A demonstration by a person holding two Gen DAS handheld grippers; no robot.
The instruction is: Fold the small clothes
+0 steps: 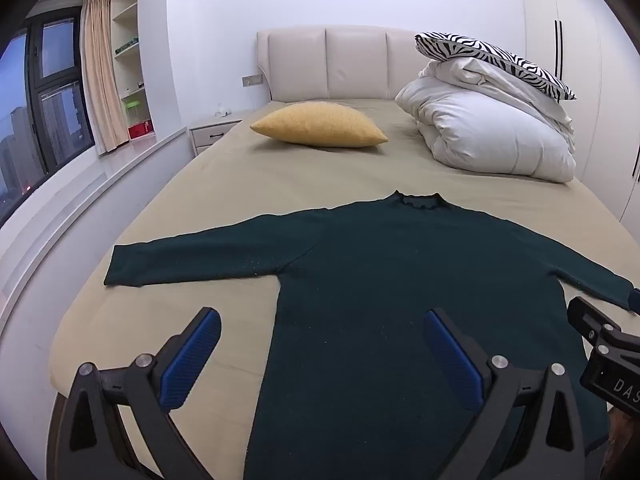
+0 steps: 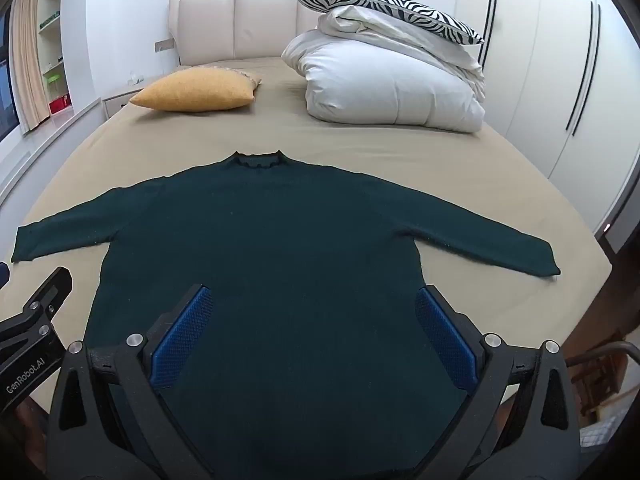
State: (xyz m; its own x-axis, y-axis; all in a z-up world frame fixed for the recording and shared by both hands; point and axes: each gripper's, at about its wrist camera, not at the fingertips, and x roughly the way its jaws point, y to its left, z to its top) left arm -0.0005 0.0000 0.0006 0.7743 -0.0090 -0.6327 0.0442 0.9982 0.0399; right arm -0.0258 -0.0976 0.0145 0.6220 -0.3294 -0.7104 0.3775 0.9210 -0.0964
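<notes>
A home bedroom: beyond the claw, a bed point(image 2: 360, 144) with padded headboard point(image 2: 236, 24), 1 yellow pillow point(image 2: 196, 90), folded duvet point(image 2: 384, 84), wardrobe doors point(image 2: 560, 60) at right.

White-walled bedroom, padded cream headboard point(image 1: 328, 64), window point(image 1: 36, 112), beige curtain point(image 1: 98, 68), white wardrobe point(image 2: 560, 60)

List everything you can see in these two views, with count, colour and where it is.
sweater: one, dark green, spread flat on the near part of the bed, sleeves out
bed: one, tan sheet, beige padded headboard
cushion: one, yellow, far left on the bed
duvet: one, white, folded, far right on the bed
zebra pillow: one, black and white, on top of the duvet
nightstand: one, pale, left of the bed
wardrobe: white, right wall
left gripper: open, blue pads, above the sweater's left edge
right gripper: open, blue pads, above the sweater's body
</notes>
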